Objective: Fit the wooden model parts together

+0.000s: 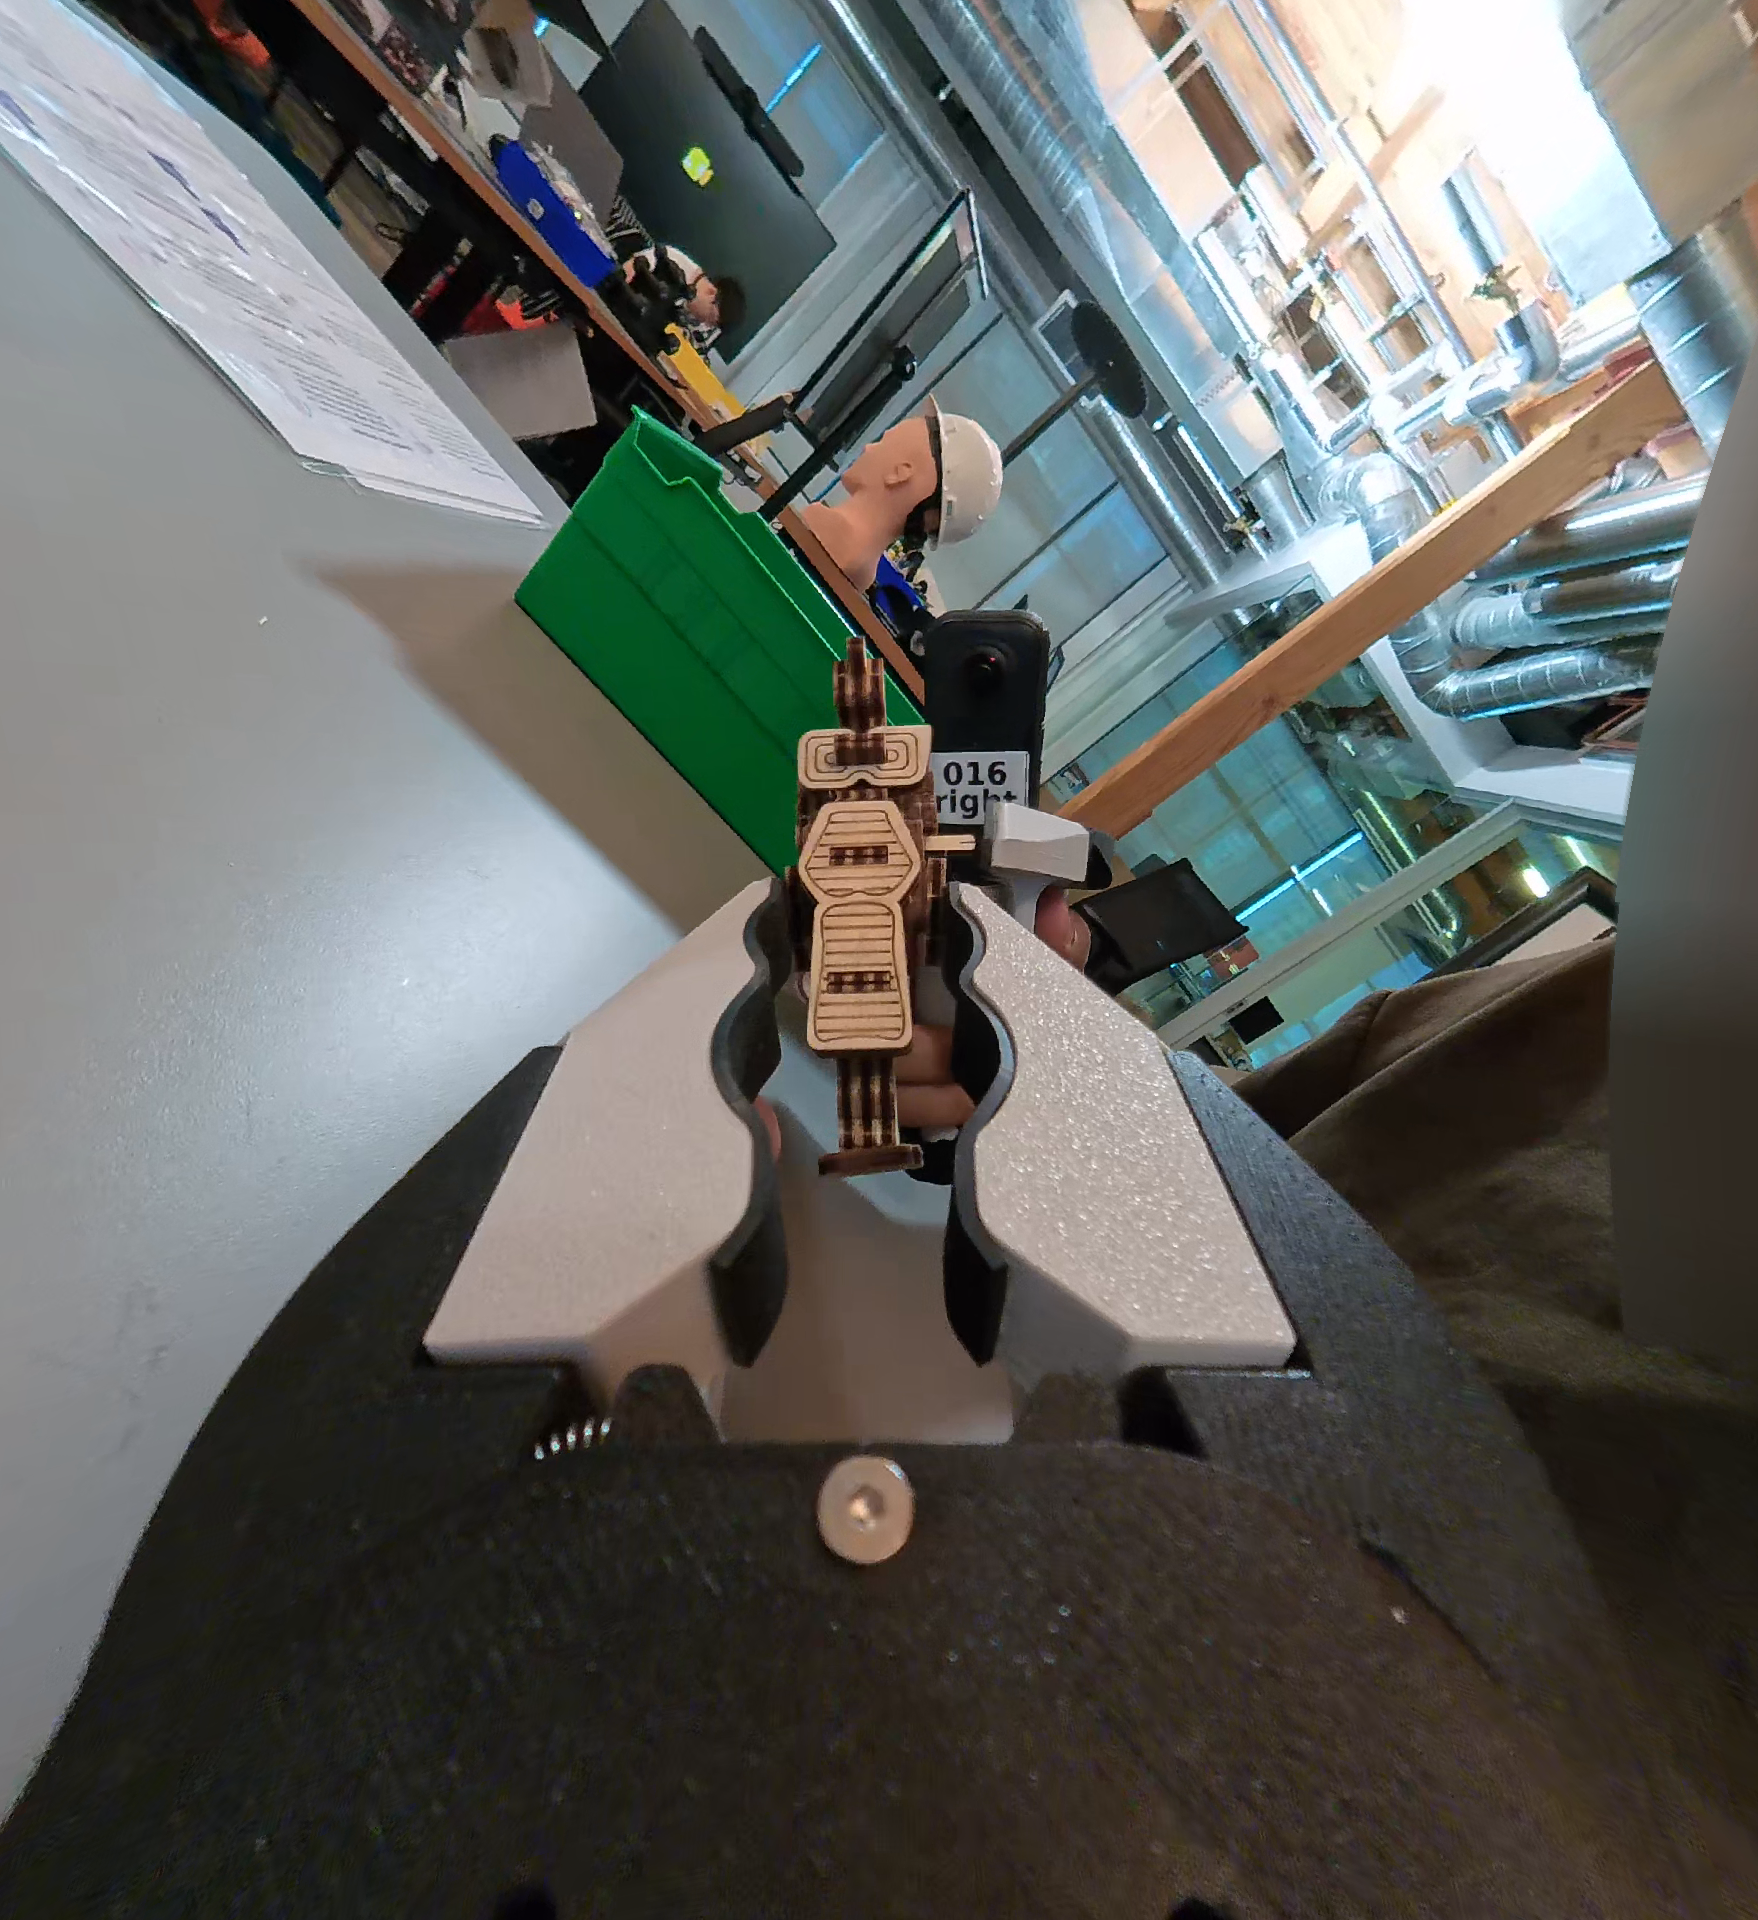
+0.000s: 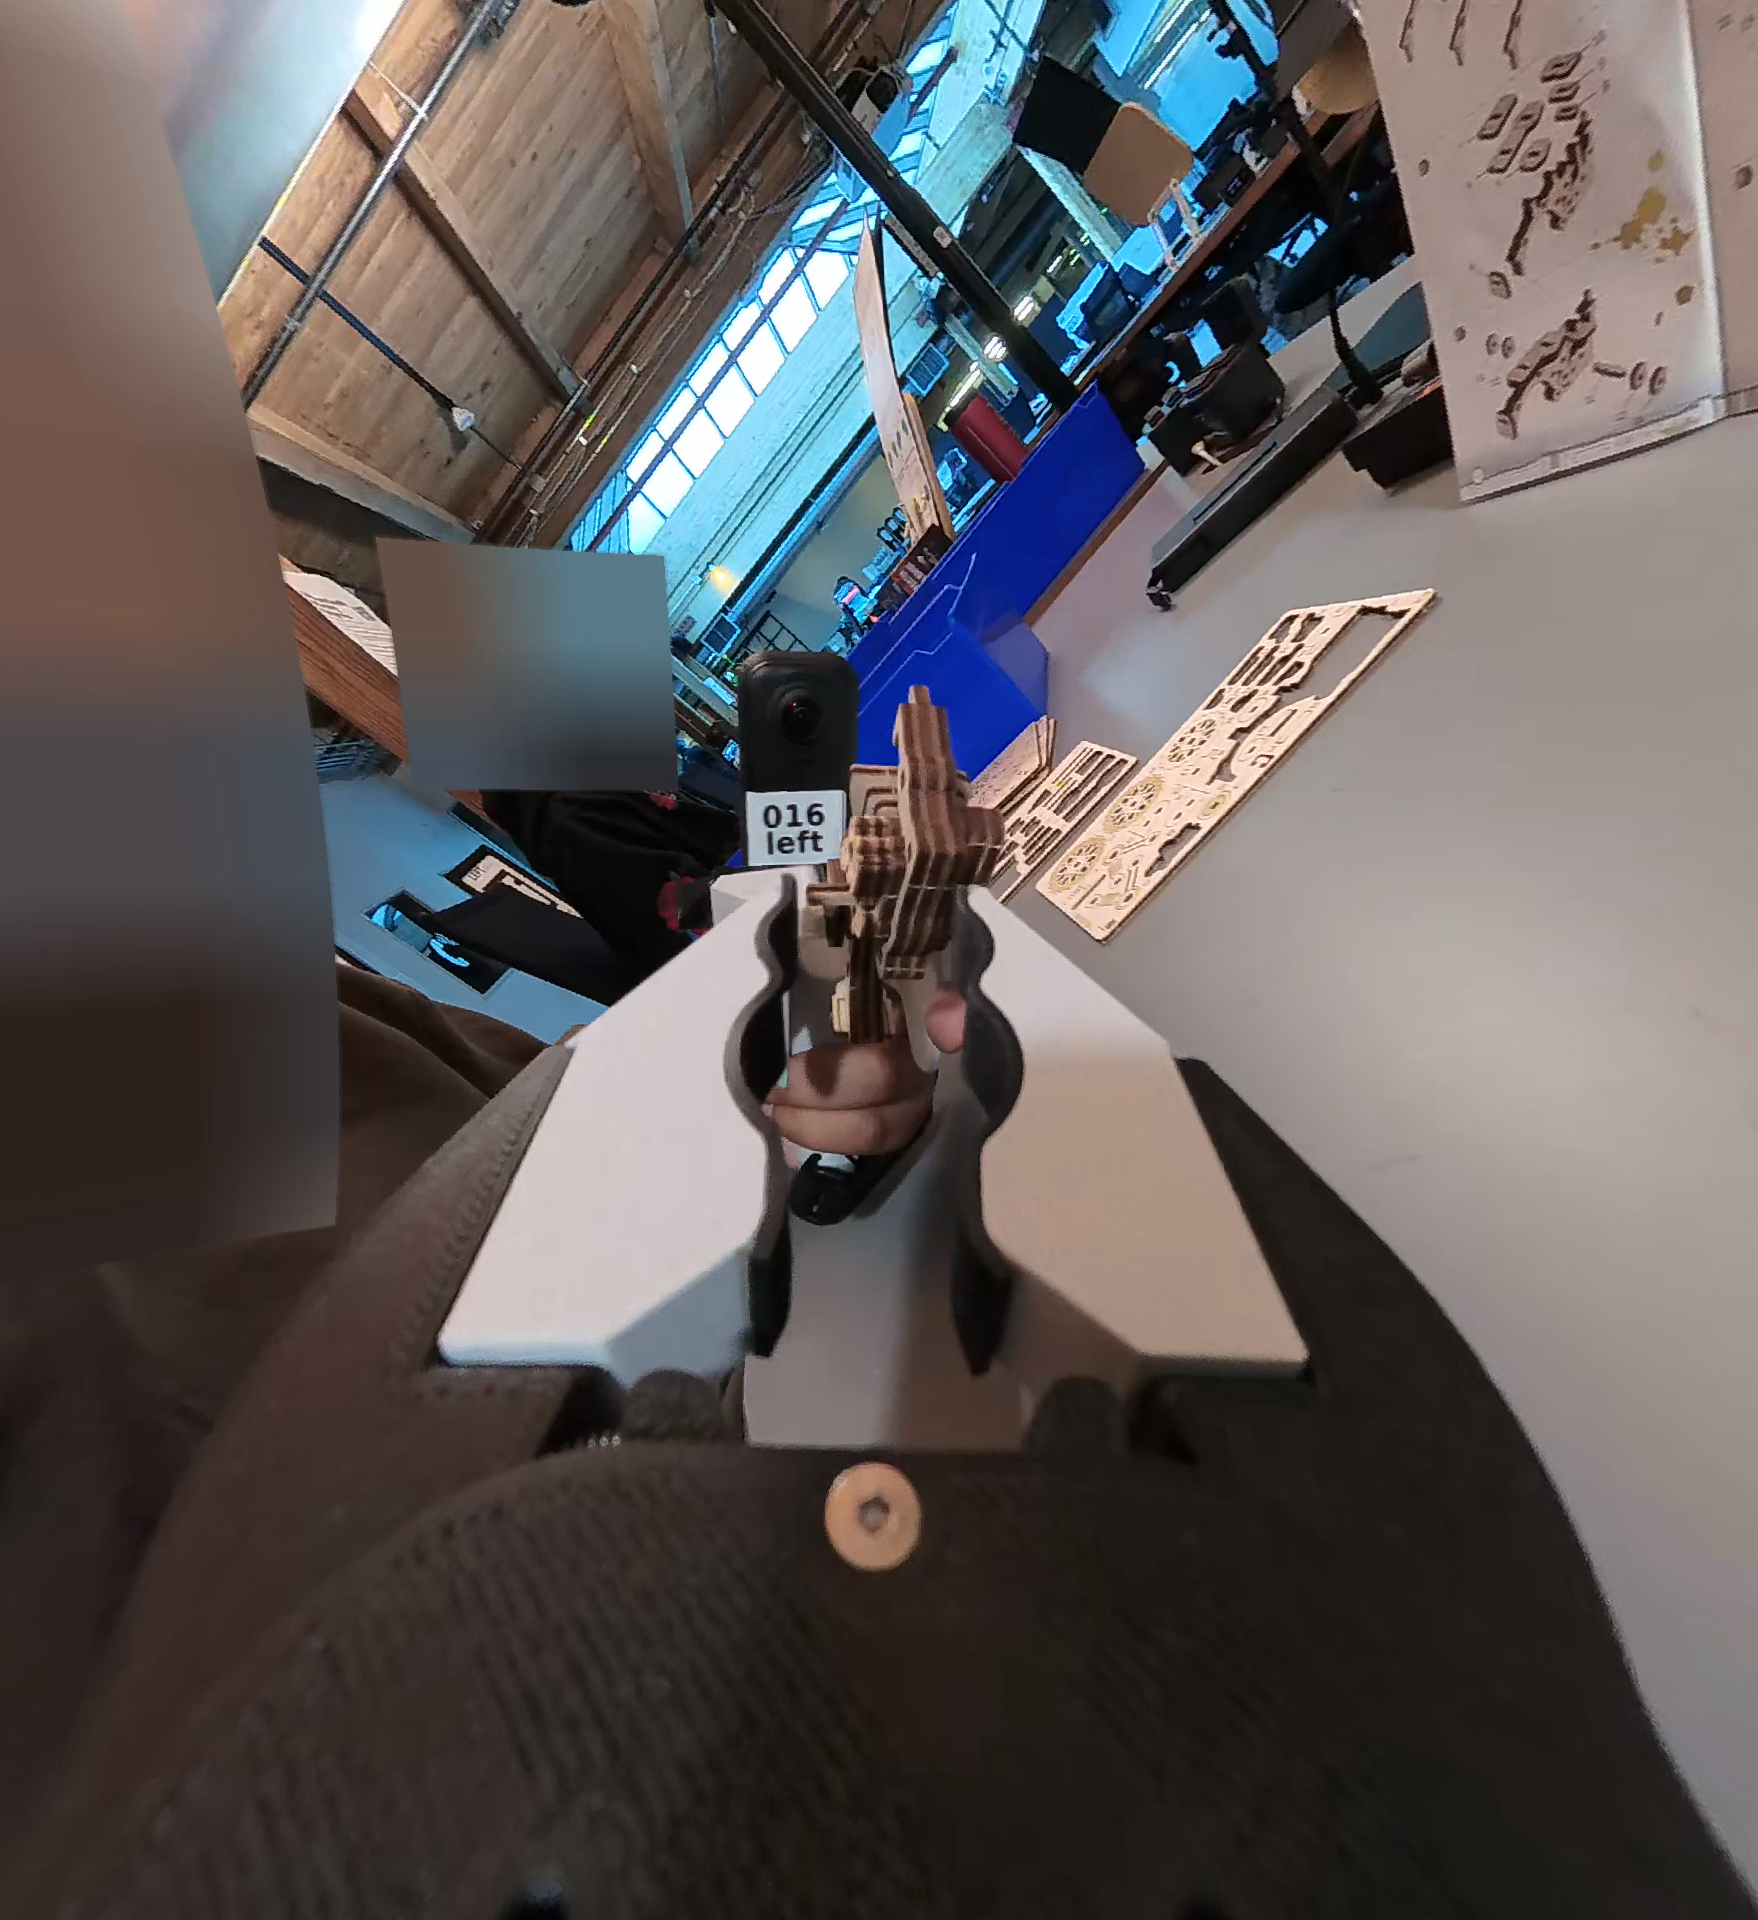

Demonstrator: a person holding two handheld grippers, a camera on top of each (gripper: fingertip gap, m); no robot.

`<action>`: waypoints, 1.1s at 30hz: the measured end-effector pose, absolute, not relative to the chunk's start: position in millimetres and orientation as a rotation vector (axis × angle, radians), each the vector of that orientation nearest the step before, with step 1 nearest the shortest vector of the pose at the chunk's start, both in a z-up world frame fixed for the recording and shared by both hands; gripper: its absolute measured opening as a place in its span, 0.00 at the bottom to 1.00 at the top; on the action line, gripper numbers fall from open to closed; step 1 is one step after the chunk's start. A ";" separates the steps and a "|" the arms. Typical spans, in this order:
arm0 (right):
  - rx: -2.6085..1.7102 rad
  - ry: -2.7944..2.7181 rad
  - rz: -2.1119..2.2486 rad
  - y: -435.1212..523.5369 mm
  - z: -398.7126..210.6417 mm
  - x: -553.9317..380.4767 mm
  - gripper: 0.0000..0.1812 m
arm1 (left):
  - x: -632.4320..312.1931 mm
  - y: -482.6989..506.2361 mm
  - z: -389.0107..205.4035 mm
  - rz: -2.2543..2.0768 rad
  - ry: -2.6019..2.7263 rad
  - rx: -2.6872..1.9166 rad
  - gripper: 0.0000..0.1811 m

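The left gripper (image 1: 859, 940) squeezes a small wooden model (image 1: 859, 914) between the tips of its two grey fingers (image 1: 636, 1143). The model is made of thin layers of wood glued side by side. It sticks up past the fingertips, and its flat face with carved lines looks toward the camera. A thinner stem of the model hangs down in the gap between the fingers.

Just past the right fingertip, the other gripper's grey finger (image 1: 1036, 842) sits next to a little peg on the model's side. From this side I cannot tell if they touch.

In the right wrist view, the right gripper (image 2: 870, 935) has its fingers (image 2: 1083, 1143) close around the same wooden model (image 2: 906, 862), on either side of it. The picture is a bit blurry, so I cannot tell if they pinch the wood. A person's hand (image 2: 854, 1101) shows in the gap behind the model.

Beyond the right fingertip, flat wooden sheets with cut-out parts (image 2: 1228, 758) lie on the grey table (image 2: 1477, 1039). A blue bin (image 2: 979, 613) stands farther off, behind the fingertips. A paper with building pictures (image 2: 1550, 229) stands at the far right.

In the left wrist view, a green bin (image 1: 667, 603) stands behind the fingertips, and a printed sheet (image 1: 210, 260) lies far to the left.
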State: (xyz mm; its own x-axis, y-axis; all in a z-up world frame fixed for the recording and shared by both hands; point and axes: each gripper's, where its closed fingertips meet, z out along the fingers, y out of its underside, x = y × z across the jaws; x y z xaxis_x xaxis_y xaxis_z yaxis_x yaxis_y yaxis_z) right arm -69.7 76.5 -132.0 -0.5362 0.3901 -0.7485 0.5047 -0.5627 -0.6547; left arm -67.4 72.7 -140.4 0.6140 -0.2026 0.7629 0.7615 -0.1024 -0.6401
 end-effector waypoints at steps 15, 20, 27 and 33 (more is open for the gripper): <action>1.459 1.437 -2.254 76.6 -133.4 -69.3 0.13 | -67.1 73.2 -141.8 -0.877 -0.501 -1.462 0.14; 1.489 1.536 -2.279 78.8 -135.3 -70.6 0.20 | -71.1 72.0 -141.2 -0.872 -0.515 -1.453 0.14; 1.503 1.590 -2.296 85.2 -134.5 -71.0 0.21 | -75.7 70.9 -142.7 -0.850 -0.520 -1.466 0.14; 1.488 1.574 -2.288 82.2 -134.3 -69.5 0.19 | -70.7 72.4 -143.9 -0.826 -0.487 -1.494 0.14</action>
